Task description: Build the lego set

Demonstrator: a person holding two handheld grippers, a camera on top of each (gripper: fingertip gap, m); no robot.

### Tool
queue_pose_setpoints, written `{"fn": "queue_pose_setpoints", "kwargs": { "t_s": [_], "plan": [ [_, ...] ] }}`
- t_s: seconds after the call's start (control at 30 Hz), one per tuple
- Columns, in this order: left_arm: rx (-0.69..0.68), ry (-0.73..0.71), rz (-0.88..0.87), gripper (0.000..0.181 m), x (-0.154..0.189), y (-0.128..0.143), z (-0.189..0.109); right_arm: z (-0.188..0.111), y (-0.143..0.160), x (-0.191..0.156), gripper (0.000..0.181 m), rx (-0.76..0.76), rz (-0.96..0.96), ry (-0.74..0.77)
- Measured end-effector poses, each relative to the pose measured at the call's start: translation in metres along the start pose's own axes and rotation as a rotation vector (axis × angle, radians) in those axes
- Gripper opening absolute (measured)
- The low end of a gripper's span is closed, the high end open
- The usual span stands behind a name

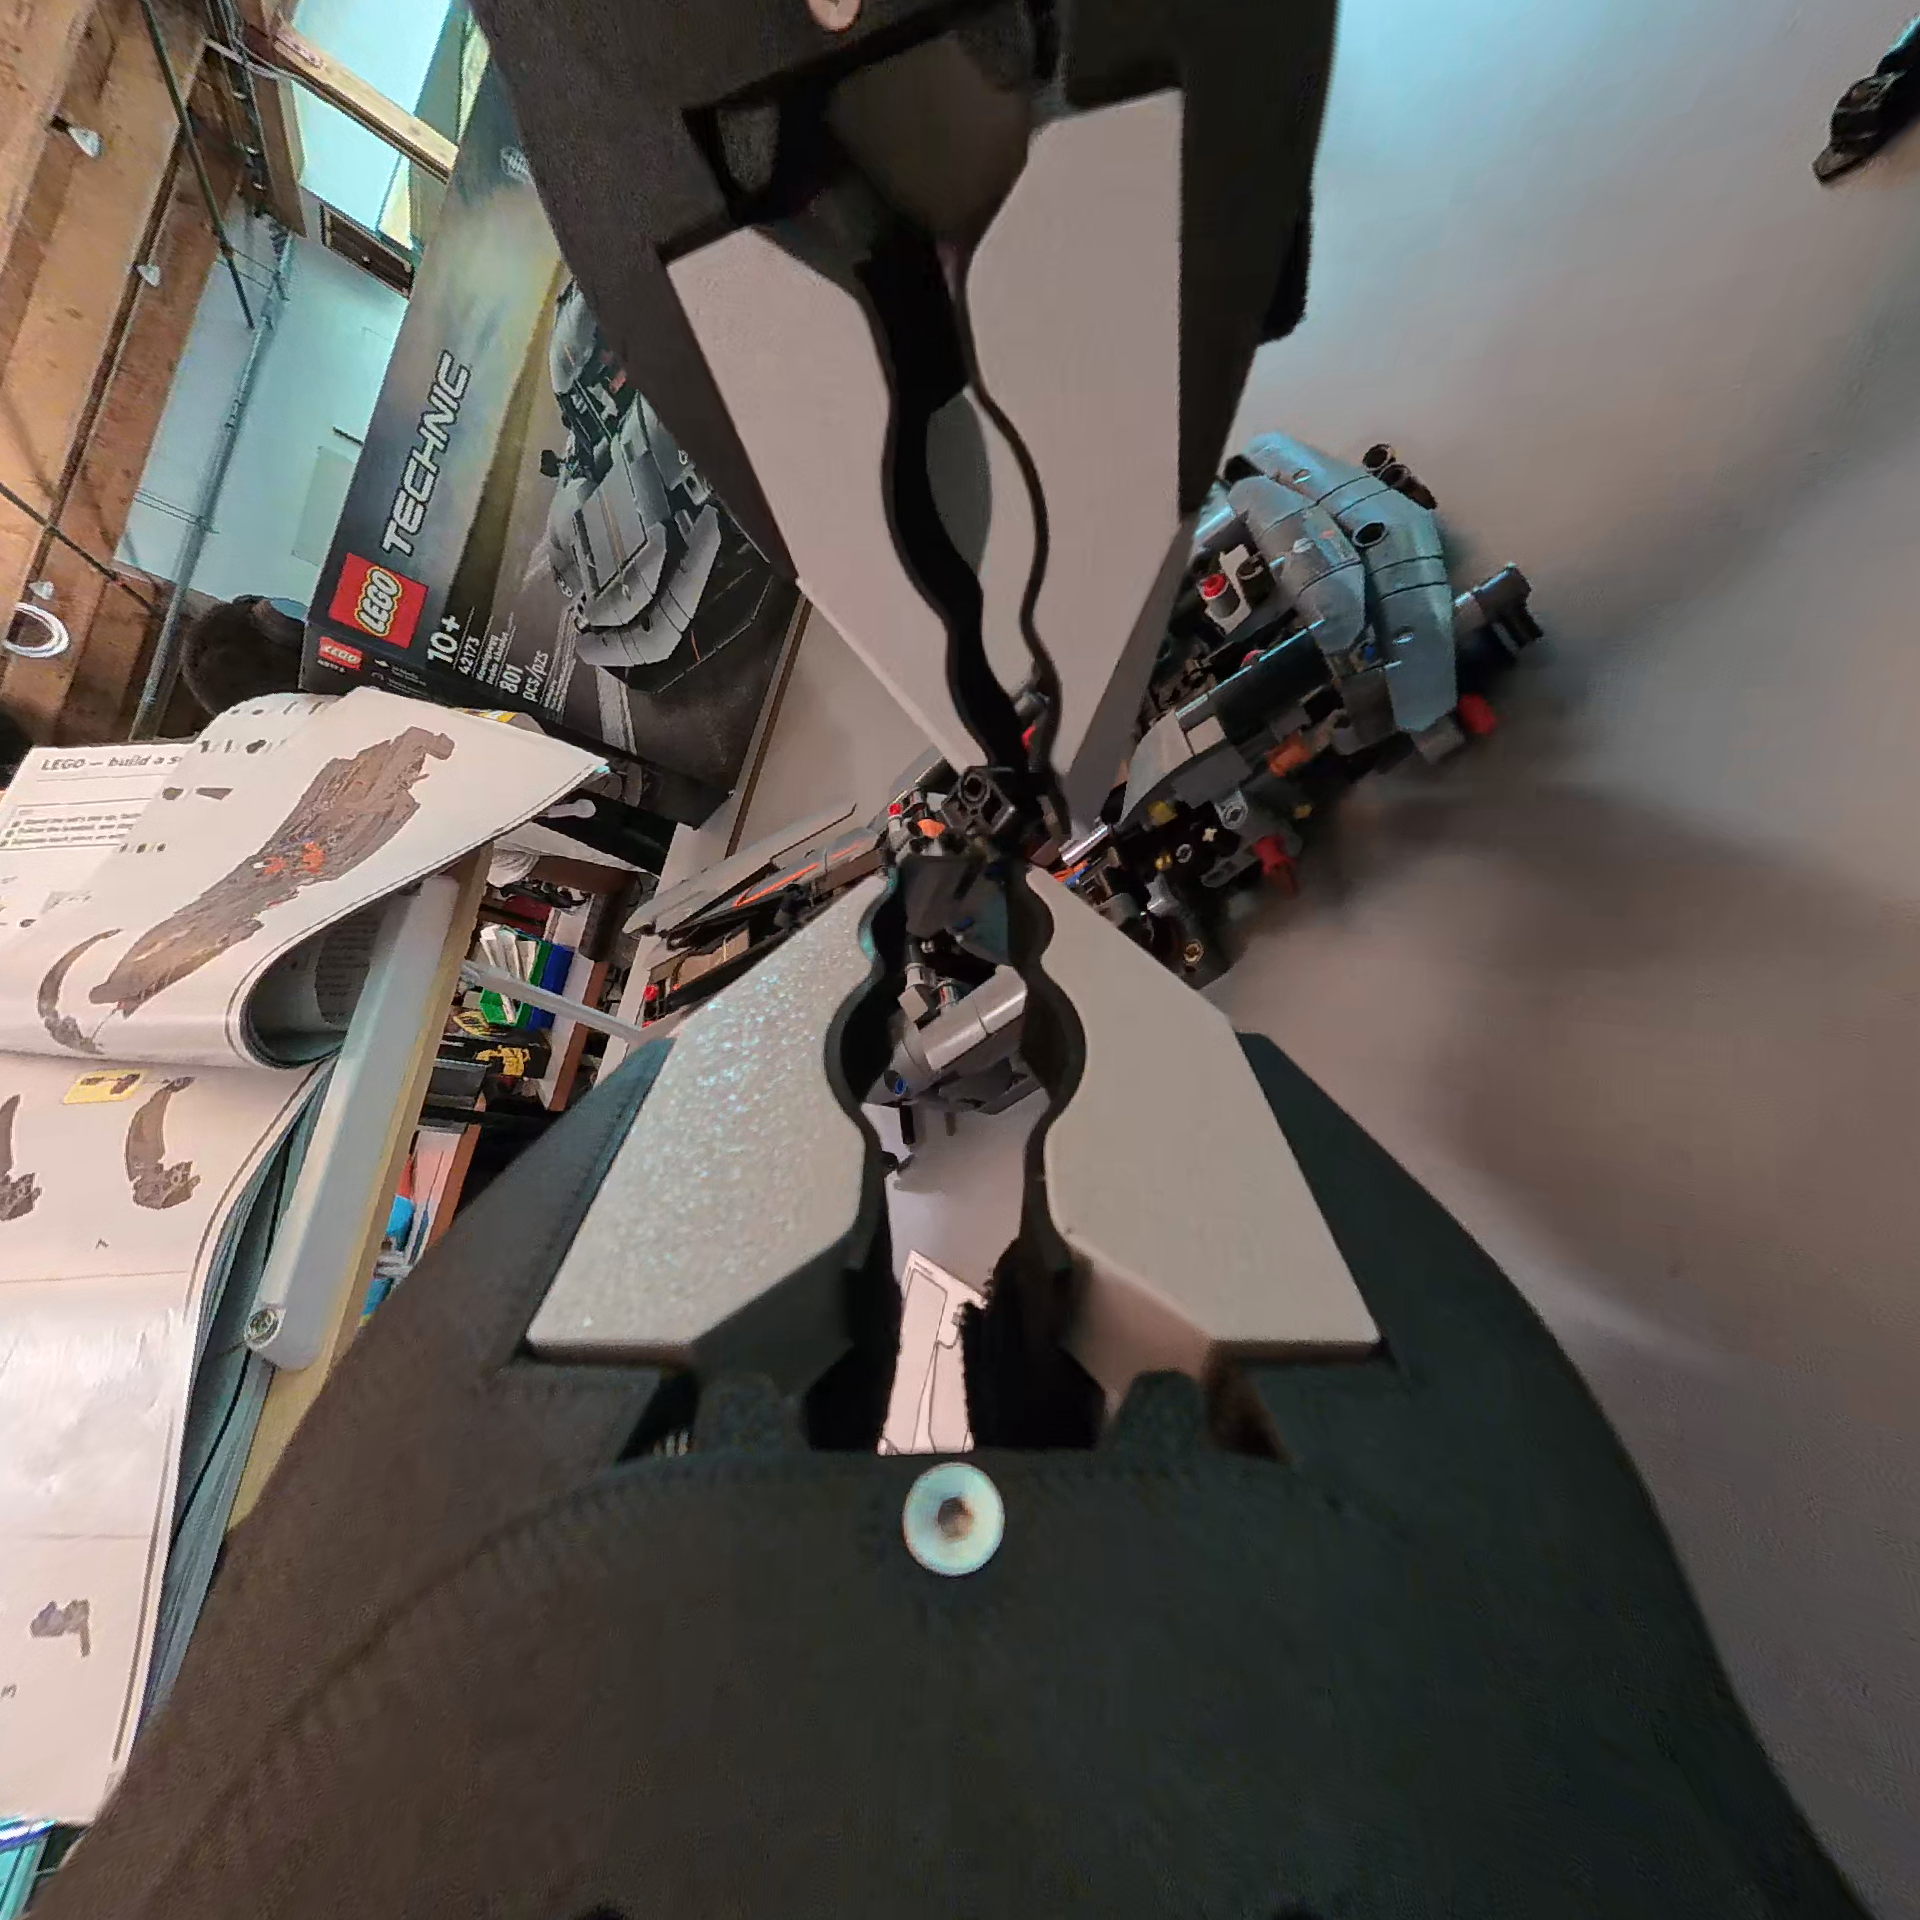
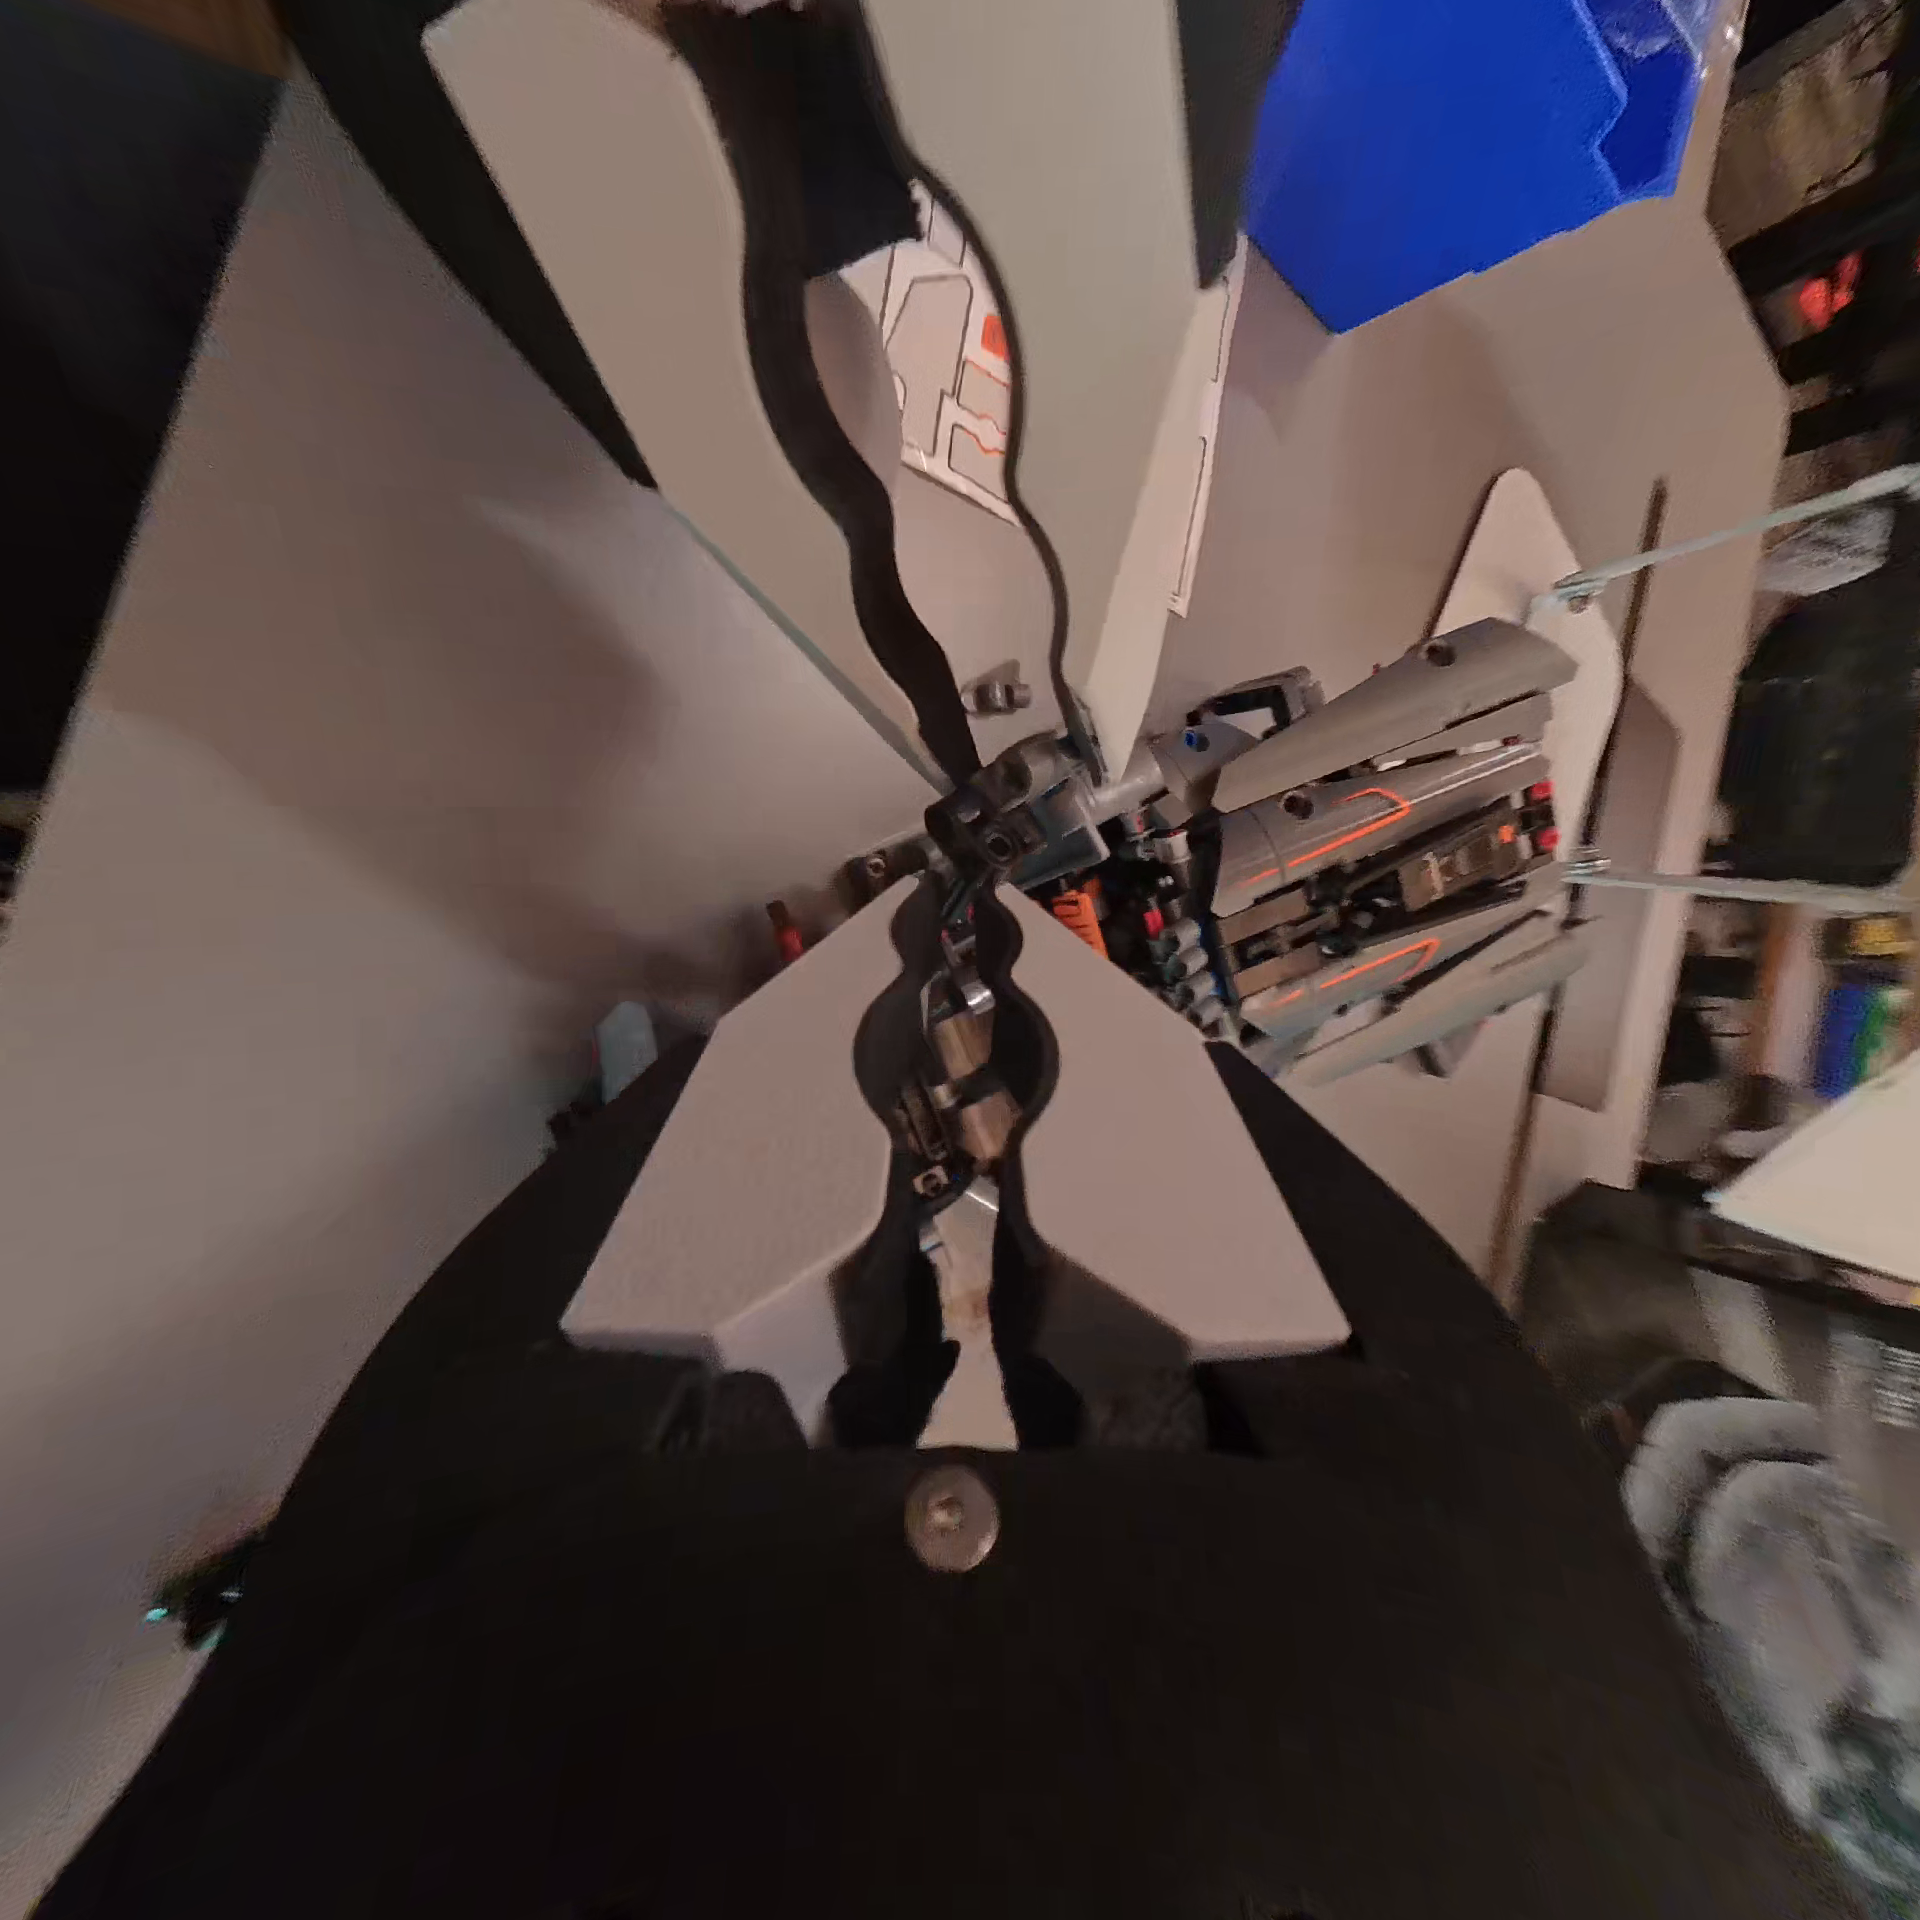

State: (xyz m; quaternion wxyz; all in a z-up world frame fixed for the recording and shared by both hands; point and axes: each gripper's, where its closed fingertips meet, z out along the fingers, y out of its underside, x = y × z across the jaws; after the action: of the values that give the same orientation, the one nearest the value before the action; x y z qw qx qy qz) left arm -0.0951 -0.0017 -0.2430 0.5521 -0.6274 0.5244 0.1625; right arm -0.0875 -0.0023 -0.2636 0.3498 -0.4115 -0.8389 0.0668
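In the left wrist view my left gripper [image 1: 1003, 831] is shut on the black and grey end of a small lego sub-assembly [image 1: 966, 821]. A grey panel with orange lines [image 1: 769, 873] extends from it to the left. Behind it the large grey lego car body [image 1: 1340, 623] lies on the white table [image 1: 1558, 1039]. In the right wrist view my right gripper [image 2: 971, 852] is shut on a black holed lego piece [image 2: 987, 816]. This piece joins a grey sub-assembly with orange lines [image 2: 1382, 852] that extends to the right. I cannot tell whether both grippers hold the same assembly.
The lego box [image 1: 540, 520] stands at the table's left edge, next to the open instruction booklet [image 1: 156, 987]. A loose black part [image 1: 1870, 114] lies far right. A blue bin [image 2: 1455, 145] and a sticker sheet [image 2: 956, 395] sit beyond the right gripper. Small loose parts [image 2: 784, 930] lie nearby. Left and right tips are no more than a few centimetres apart.
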Motion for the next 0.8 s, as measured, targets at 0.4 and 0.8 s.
{"fn": "queue_pose_setpoints", "kwargs": {
  "t_s": [0.4, 0.8],
  "plan": [
    [0.006, -0.027, -0.005, 0.017, 0.000, -0.006, 0.004, -0.010, 0.001, -0.002, 0.016, 0.244, 0.298, 0.016],
    [0.025, -0.052, -0.001, 0.030, -0.007, -0.014, 0.002, -0.002, -0.007, 0.003, 0.002, 0.349, 0.564, -0.074]
  ]
}}
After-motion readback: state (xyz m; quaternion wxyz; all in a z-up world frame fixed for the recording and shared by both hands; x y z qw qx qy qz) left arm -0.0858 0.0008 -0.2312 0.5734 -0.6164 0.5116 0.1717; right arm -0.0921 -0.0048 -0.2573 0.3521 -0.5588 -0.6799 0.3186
